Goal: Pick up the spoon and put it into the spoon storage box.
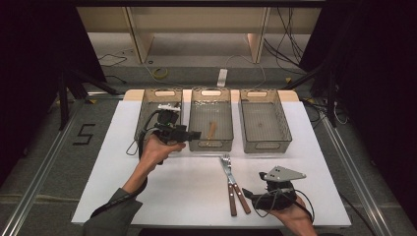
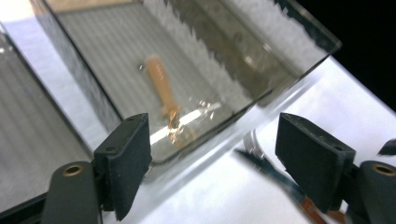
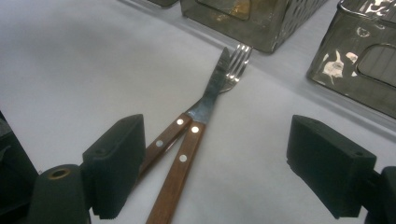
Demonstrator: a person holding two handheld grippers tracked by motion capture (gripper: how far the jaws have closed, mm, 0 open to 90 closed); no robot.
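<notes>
From above, we see our left tool [image 1: 195, 133] open and empty at the middle mesh bin [image 1: 211, 142], where a wooden-handled spoon [image 1: 211, 130] lies. Along the left tool's jaws, the spoon [image 2: 163, 91] lies ahead behind the bin's wall. Our right tool [image 3: 233, 168] gapes wide, empty, short of a steel fork [image 3: 236, 63] and knife [image 3: 205, 100] with riveted wooden handles on the white worktop [image 3: 70, 70].
</notes>
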